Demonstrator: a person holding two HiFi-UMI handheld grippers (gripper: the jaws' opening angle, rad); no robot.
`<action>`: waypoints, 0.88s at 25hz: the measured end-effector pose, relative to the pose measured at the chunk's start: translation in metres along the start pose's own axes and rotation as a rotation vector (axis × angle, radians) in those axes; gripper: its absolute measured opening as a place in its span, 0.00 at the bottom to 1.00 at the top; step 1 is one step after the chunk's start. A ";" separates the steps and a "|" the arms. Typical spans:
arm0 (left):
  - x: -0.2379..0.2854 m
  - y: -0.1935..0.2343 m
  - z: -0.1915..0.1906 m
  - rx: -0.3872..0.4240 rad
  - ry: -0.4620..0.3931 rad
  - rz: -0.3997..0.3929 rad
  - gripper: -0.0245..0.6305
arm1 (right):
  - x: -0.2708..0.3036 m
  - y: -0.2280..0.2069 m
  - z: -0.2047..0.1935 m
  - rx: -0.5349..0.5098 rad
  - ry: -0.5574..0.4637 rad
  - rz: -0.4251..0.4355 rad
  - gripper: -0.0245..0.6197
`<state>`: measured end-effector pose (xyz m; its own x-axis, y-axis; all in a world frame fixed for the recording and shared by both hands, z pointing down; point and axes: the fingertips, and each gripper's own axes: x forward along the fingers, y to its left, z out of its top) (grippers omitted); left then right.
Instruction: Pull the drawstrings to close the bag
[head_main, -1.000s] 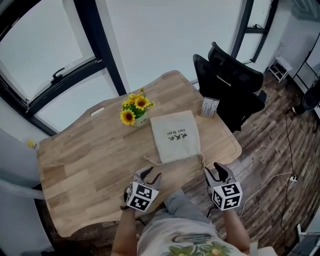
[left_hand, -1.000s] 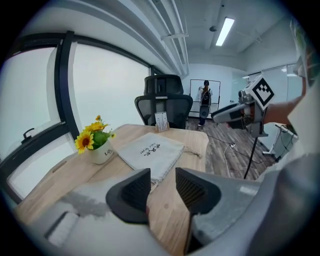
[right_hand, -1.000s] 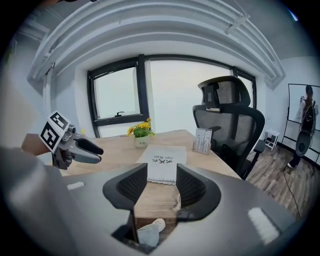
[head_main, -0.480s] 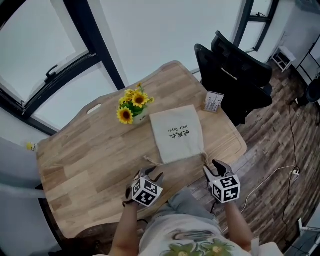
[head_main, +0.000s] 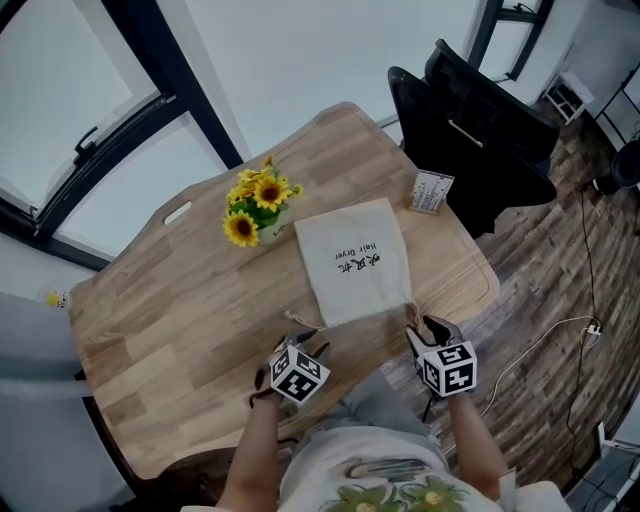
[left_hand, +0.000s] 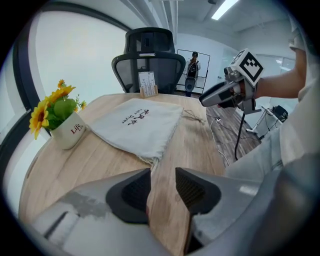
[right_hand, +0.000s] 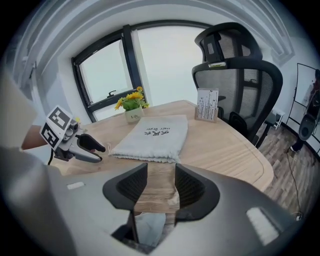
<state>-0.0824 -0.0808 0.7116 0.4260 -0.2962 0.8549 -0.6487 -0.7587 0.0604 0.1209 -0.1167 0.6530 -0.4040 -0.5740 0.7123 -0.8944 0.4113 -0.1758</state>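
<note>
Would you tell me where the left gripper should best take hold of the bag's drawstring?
Grip the loose cord end poking out at the bag's near-left corner. It lies flat on the table, so the open left gripper probably should come low from the near edge, jaws straddling it.

The head view sits high above the worktop (head_main: 170, 300) and faces steeply down, taking in its whole top. The left gripper view rides low at the near edge, close over the wood, facing along its jaws far and rightward to the chair (left_hand: 150, 55) and the right gripper (left_hand: 205, 100). The right gripper view, equally low, faces far and leftward to the window (right_hand: 105, 75) and the left gripper (right_hand: 100, 153). All three share the bag (head_main: 355, 260), sunflowers (head_main: 255, 200) and card stand (head_main: 433, 190).
</note>
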 end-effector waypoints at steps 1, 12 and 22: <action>0.003 0.000 -0.001 0.003 0.010 -0.007 0.27 | 0.003 -0.001 -0.003 0.005 0.010 -0.001 0.30; 0.028 0.000 -0.007 0.038 0.092 -0.087 0.27 | 0.022 -0.014 -0.018 0.049 0.070 -0.027 0.30; 0.033 0.020 -0.005 -0.005 0.092 0.023 0.11 | 0.035 -0.015 -0.022 0.023 0.101 -0.051 0.30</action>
<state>-0.0846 -0.1033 0.7430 0.3516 -0.2587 0.8997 -0.6608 -0.7494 0.0427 0.1245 -0.1272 0.6951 -0.3369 -0.5189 0.7856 -0.9181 0.3659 -0.1521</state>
